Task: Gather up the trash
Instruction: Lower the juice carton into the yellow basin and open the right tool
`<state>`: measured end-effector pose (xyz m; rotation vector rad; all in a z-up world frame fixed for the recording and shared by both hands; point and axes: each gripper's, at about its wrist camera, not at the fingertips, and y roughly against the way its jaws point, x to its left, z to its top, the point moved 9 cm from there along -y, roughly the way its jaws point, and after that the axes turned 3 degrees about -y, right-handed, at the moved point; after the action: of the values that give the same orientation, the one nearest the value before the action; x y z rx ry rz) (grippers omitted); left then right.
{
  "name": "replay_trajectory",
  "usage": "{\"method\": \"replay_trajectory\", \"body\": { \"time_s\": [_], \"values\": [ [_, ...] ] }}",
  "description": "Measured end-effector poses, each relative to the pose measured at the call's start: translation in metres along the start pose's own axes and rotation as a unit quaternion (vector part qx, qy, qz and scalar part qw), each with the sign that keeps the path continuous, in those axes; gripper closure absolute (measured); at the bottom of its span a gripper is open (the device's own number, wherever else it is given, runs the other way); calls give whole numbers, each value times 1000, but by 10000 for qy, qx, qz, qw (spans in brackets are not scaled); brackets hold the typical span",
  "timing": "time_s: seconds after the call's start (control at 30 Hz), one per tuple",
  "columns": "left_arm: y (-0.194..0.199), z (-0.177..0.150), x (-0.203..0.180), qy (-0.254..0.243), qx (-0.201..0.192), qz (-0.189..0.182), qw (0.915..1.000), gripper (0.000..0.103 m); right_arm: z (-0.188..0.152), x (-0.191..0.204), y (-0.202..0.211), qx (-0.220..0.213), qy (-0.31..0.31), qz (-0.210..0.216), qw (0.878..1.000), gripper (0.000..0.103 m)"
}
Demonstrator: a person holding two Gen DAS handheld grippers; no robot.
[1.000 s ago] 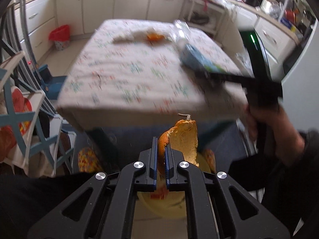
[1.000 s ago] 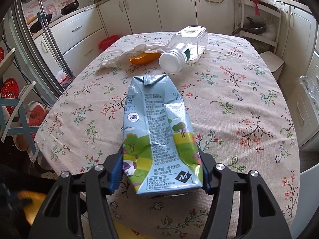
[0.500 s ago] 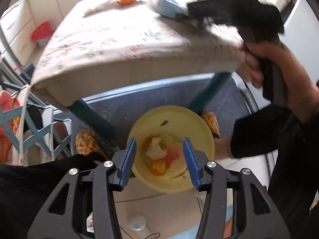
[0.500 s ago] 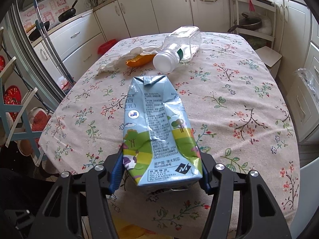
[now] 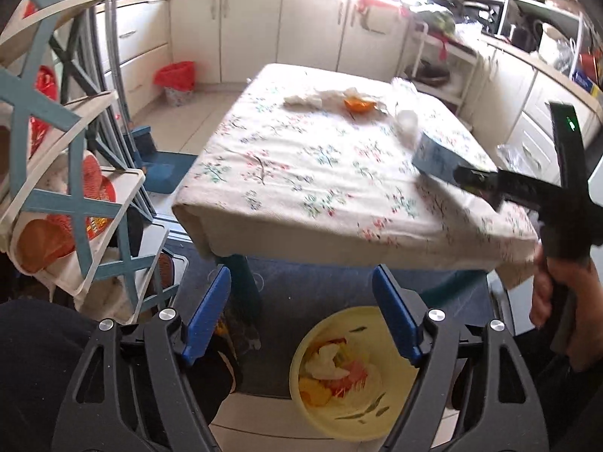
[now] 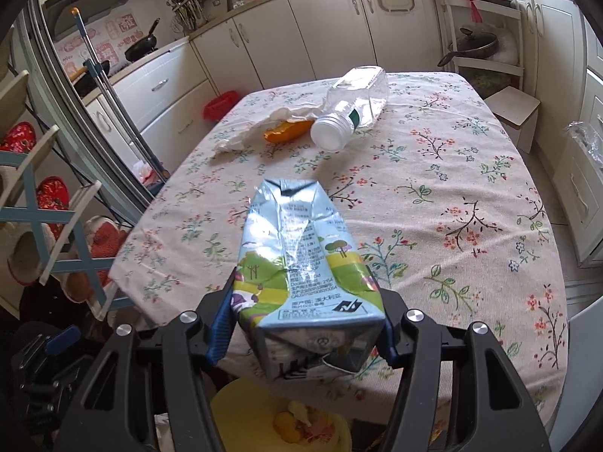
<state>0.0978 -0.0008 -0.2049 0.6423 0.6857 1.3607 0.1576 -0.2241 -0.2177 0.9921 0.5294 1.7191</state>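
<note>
My right gripper clamps a crumpled milk carton by its base, carried clear of the floral tablecloth at the table's near edge. My left gripper has its jaws opening, nothing between them, above the yellow bin on the floor, which contains food scraps. A plastic bottle and orange peel lie on the table's far side.

The yellow bin sits partly hidden behind the milk carton.
</note>
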Motion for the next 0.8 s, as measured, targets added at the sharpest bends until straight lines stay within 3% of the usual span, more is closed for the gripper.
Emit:
{"method": "replay_trajectory", "body": {
  "time_s": [0.33,0.5,0.67,0.8],
  "values": [
    [7,7,8,180,-221,34,9996,29,-13,20,42,-179,-88,485,9986,44],
    [11,10,11,230,-332,87,9991,29,-43,39,68,-68,171,735,9971,44],
    [15,12,11,227,-429,137,9987,28,-95,59,68,532,678,761,9934,44],
    [18,12,8,168,-469,159,9986,27,-136,74,48,1244,1182,666,9829,44]
  ]
}}
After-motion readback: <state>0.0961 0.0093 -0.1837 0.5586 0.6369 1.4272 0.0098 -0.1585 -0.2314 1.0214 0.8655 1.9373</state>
